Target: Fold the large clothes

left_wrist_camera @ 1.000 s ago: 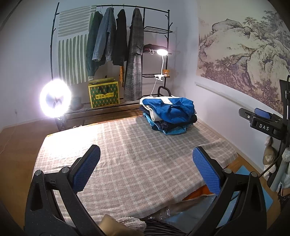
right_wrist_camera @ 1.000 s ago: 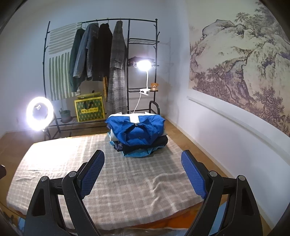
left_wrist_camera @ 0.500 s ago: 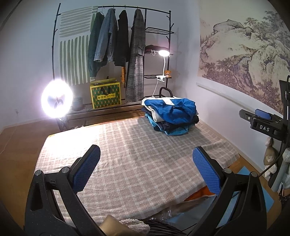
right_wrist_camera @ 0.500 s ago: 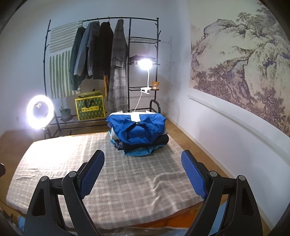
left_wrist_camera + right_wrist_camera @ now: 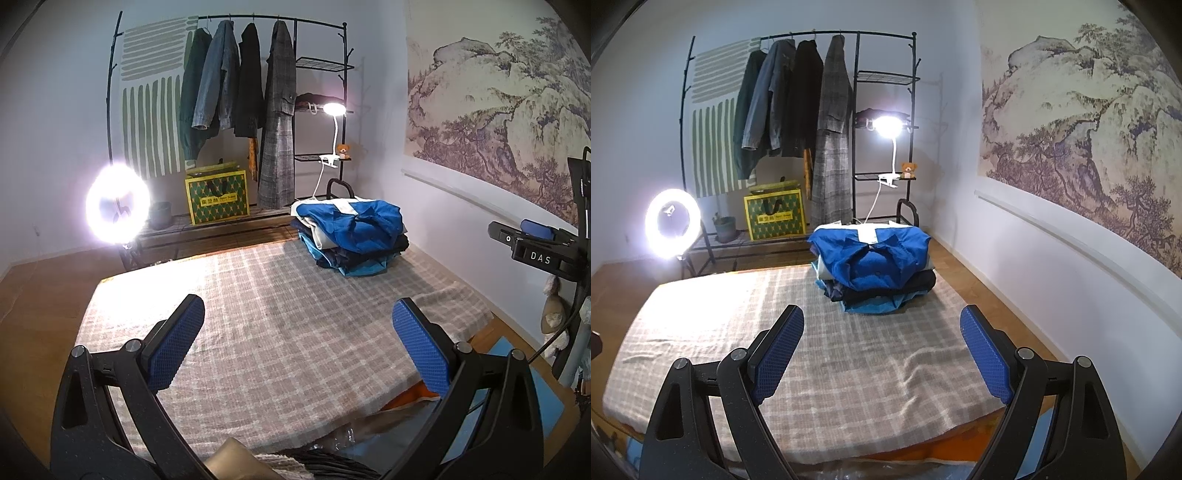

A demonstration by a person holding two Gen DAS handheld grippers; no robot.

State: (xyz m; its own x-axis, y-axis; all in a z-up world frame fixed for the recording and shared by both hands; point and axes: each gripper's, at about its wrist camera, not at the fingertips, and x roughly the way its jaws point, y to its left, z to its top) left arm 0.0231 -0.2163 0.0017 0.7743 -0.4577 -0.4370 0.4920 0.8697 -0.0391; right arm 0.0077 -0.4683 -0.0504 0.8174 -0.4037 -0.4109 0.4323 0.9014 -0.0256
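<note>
— Since both grabbers hold nothing, is the folding done?

— It looks mostly done. The left gripper (image 5: pixel 297 341) has its blue fingers spread wide, with nothing between them. The right gripper (image 5: pixel 882 350) is wide too, and holds nothing. Both hang above the near part of the checked blanket (image 5: pixel 849 354).

— Where are the big clothes?

— They sit in a pile of folded clothes (image 5: pixel 873 269) on the far right part of the blanket. A blue shirt (image 5: pixel 875 254) lies on top. It looks a bit lumpy, not quite flat.

— Is anything left to fold?

— I see no loose clothes on the blanket. Some coats hang on the clothes rack (image 5: pixel 798 110) by the far wall, well apart from the pile. I cannot tell if those are part of the job.

— What else is around?

— A ring light (image 5: pixel 673 223) shines on the far left. A clip lamp (image 5: pixel 888 127) glows behind the pile, and a yellow and green box (image 5: pixel 774 218) sits under the coats.

— Does anything get in the way?

— No. The blanket between the grabbers and the pile is bare, with just a few wrinkles.
</note>
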